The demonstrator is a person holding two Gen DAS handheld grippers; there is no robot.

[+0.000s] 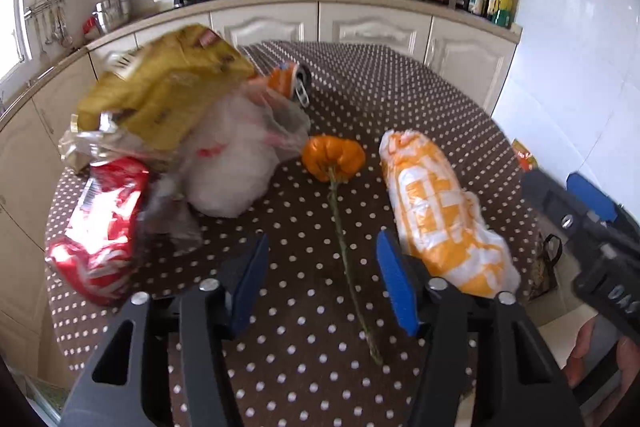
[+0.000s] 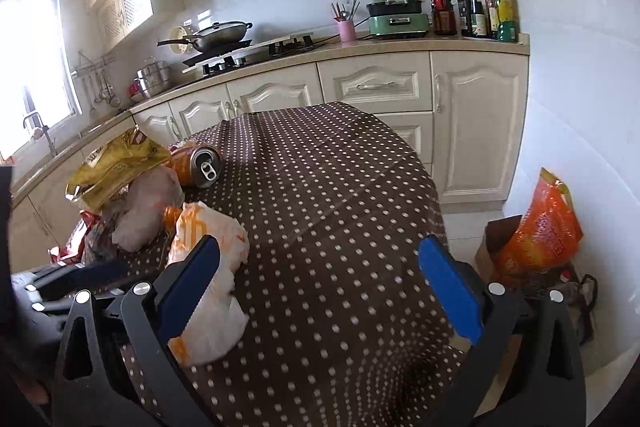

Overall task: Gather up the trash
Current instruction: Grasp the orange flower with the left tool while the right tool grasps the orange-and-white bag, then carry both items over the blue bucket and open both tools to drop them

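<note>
Trash lies on a brown polka-dot table. In the left wrist view I see a yellow snack bag, a red wrapper, a white plastic bag, an orange can, an orange flower with a long stem and an orange-and-white bag. My left gripper is open above the flower stem, empty. My right gripper is open and empty over the table; its left finger is beside the orange-and-white bag. The can and yellow bag lie beyond.
A cardboard box holding an orange plastic bag stands on the floor right of the table. Kitchen cabinets and a counter with stove, pan, green cooker and bottles run behind. The right gripper's body shows at the right edge.
</note>
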